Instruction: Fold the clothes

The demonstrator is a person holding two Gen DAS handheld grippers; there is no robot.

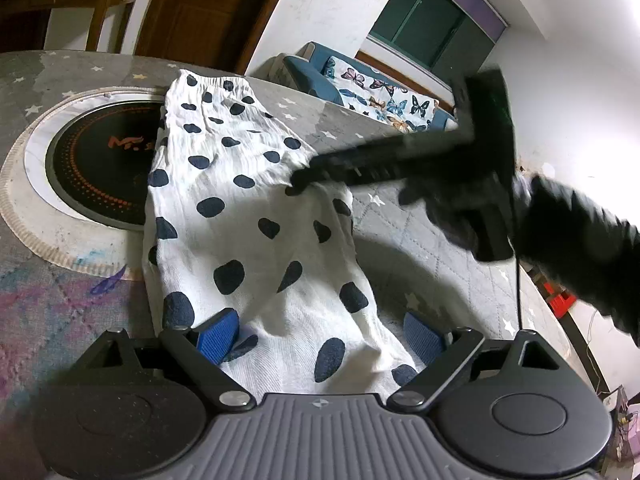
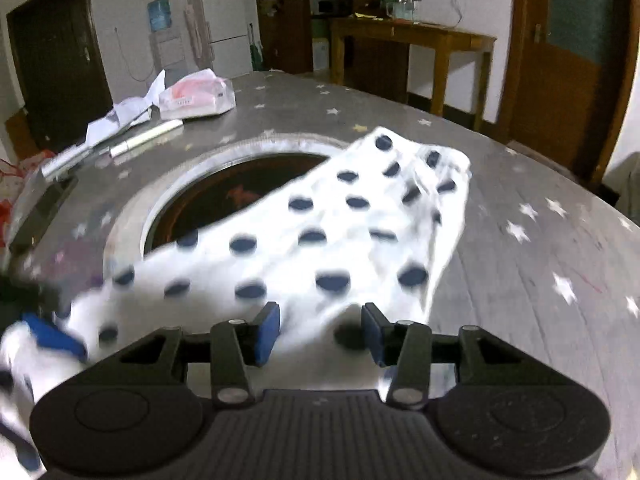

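My left gripper has its blue pads spread wide, with the near end of the spotted cloth lying between and over them, not pinched. I judge this cloth light, thin and limp: it wrinkles, sags and would slide on the smooth table, so an edge or corner is the place to take hold, not the slack middle. It is white with dark blue blotches, has a gathered band at its far end, and stretches lengthwise away from me, partly covering the round black hob set in the table. My right gripper also stands open, pads apart over the cloth's near edge, gripping nothing; motion blur hides whether the pads touch it.
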